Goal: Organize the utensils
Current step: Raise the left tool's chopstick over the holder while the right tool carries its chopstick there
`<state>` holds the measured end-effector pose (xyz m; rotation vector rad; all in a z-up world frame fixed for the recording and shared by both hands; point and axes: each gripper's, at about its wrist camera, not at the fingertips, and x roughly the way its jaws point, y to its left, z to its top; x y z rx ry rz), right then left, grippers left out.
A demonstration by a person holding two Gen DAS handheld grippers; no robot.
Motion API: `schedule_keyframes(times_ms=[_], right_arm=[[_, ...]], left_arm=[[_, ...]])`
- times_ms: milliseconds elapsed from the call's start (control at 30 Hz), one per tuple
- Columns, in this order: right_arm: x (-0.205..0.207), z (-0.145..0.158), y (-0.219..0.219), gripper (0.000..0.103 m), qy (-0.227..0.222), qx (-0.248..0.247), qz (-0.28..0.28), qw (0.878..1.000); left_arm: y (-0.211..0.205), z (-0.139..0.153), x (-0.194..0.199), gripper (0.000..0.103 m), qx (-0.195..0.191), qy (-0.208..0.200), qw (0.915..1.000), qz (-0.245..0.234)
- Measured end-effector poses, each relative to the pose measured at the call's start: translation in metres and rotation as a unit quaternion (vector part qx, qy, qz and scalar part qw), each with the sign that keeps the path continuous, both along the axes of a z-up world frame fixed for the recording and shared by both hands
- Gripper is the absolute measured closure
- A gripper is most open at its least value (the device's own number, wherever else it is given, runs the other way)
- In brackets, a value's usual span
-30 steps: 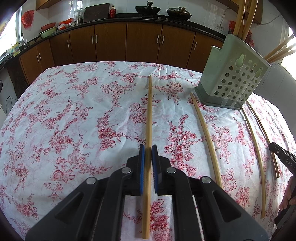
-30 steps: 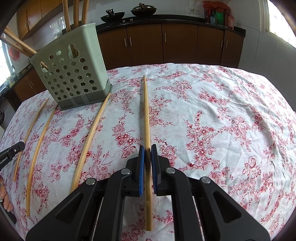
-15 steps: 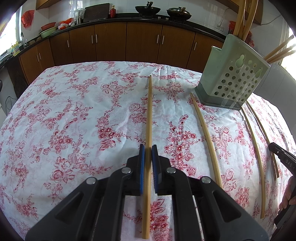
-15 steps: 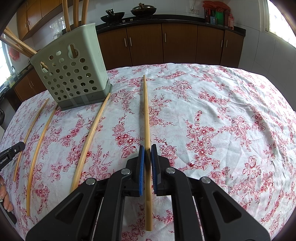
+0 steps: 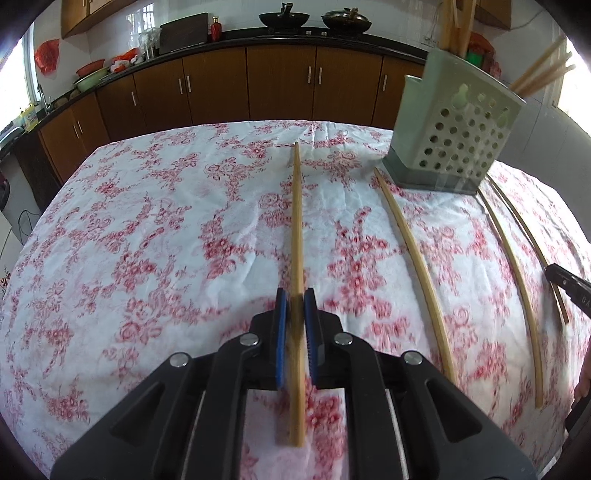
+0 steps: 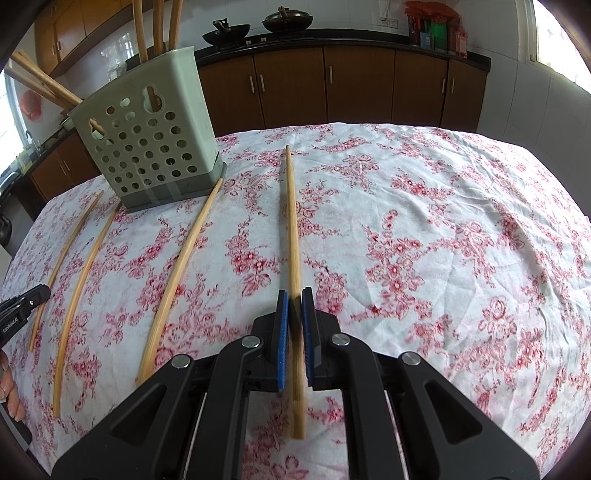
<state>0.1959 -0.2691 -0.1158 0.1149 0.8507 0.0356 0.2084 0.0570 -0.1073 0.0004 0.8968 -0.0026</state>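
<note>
Tablecloth (image 5: 147,240) with red floral print covers whole table, largest thing in both views. Brown cabinets (image 5: 221,85) run along back wall, two woks (image 6: 225,31) on counter above. Pale green perforated utensil holder (image 5: 454,133) stands upright on cloth at far side, several chopsticks already sticking out its top. Left gripper (image 5: 295,314) low in frame, blue pads (image 5: 281,332) pressed against a chopstick (image 5: 297,221) that runs straight ahead, its far tip pointing toward cabinets; near end pokes out behind the fingers. Right gripper (image 6: 294,314) likewise pinching its own chopstick (image 6: 291,229), pads closed tight on the shaft, far tip near the holder's right side. Cannot tell whether either held stick is lifted off the cloth. Three loose chopsticks (image 6: 181,266) lie on the cloth between the two grippers, roughly parallel, one with its far end touching or just beside the holder base. Left view is slightly motion-blurred.
</note>
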Motion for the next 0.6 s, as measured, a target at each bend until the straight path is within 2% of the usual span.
schedule_keyframes(times_ms=[133, 300, 433, 600], right_arm=[[-0.005, 0.000, -0.002, 0.095, -0.001, 0.014, 0.000, 1.000], [-0.011, 0.012, -0.001, 0.095, -0.015, 0.004, -0.004, 1.000], [-0.021, 0.045, -0.004, 0.095, -0.066, -0.002, -0.009, 0.998], [-0.028, 0.086, -0.014, 0.095, -0.125, 0.004, -0.015, 0.992]], left_arm=[[-0.003, 0.000, -0.009, 0.094, 0.005, 0.000, 1.0000, -0.004], [-0.006, 0.011, -0.014, 0.094, 0.012, -0.006, 0.9998, -0.014], [-0.005, 0.049, -0.024, 0.095, 0.003, -0.053, 0.9984, -0.018], [-0.005, 0.107, -0.032, 0.095, -0.008, -0.126, 0.9918, -0.021]])
